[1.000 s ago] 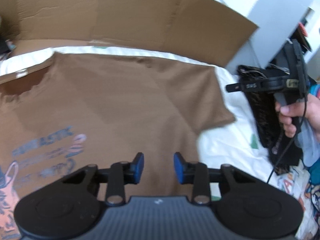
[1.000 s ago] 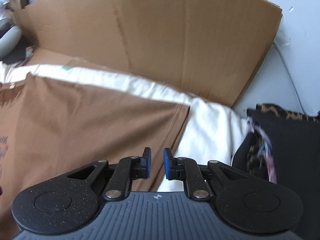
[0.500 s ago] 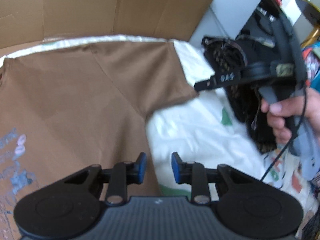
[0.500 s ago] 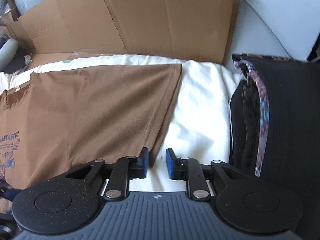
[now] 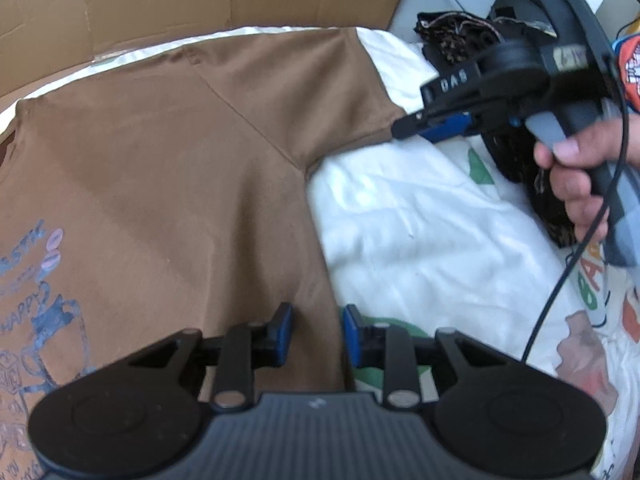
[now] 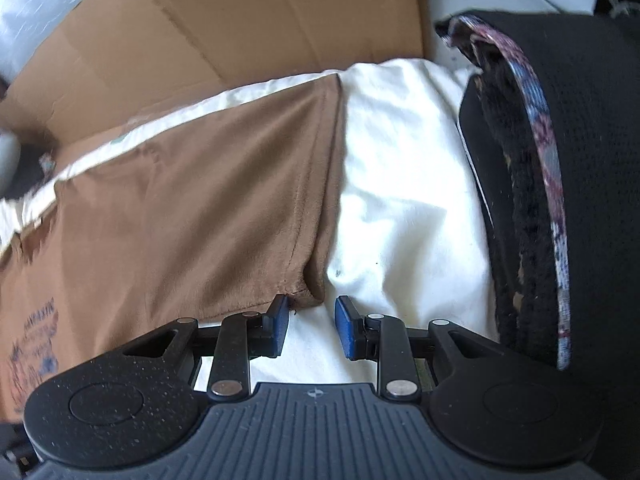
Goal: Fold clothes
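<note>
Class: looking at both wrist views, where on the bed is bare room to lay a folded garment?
Free: the white sheet between the brown T-shirt sleeve hem and the dark clothes pile. Crowded: the T-shirt covers the rest up to the cardboard.

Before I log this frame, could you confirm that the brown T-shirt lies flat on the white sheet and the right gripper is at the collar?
Not the collar: in the right wrist view the right gripper sits at the sleeve hem corner of the brown T-shirt, which does lie flat on the white sheet.
</note>
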The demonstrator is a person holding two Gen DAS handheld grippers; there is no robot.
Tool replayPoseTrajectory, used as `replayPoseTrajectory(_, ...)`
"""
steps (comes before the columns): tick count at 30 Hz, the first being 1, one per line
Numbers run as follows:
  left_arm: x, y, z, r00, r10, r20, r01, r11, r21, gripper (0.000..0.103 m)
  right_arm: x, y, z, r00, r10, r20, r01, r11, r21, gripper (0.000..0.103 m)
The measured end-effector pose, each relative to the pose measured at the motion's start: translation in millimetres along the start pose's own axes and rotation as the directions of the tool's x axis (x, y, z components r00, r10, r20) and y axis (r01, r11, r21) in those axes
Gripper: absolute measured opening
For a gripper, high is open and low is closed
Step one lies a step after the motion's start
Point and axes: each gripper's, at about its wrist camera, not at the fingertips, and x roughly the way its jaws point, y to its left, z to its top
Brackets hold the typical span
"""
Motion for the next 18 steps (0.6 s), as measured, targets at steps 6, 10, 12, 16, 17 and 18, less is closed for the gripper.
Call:
replayPoseTrajectory(6, -8, 6, 3, 0.999, -0.031, 0.020, 0.031, 0.999, -0.033, 0.004, -5, 0, 6, 0.999, 0.040, 0.004, -0.040, 0.998, 0.047, 0.032)
replayPoseTrajectory(10, -14, 0, 6, 0.997, -0.066, 0.043, 0.067, 0.997, -0.025, 0.003, -4, -4, 9, 0.998, 0.066, -0.010, -0.065, 0.992, 0.106, 0.033)
replayPoseTrajectory(12, -17, -3, 8, 0.995, -0.081, 0.052, 0.082, 0.997, -0.015, 0.003, -2, -7, 11, 0.998, 0.064, -0.015, -0.062, 0.989, 0.133, 0.033)
replayPoseTrajectory(16, -22, -7, 14, 0.993, -0.100, 0.068, 0.100, 0.995, -0.008, 0.003, 4, -16, 11, 0.997, 0.081, -0.019, -0.076, 0.979, 0.187, 0.010)
replayPoseTrajectory(17, -23, -7, 15, 0.992, -0.103, 0.070, 0.104, 0.995, -0.009, 0.003, 4, -16, 11, 0.997, 0.075, -0.015, -0.071, 0.981, 0.182, 0.005)
replayPoseTrajectory(18, -24, -7, 17, 0.992, -0.106, 0.073, 0.107, 0.994, -0.010, 0.003, 2, -15, 12, 0.998, 0.067, -0.006, -0.065, 0.983, 0.169, 0.005)
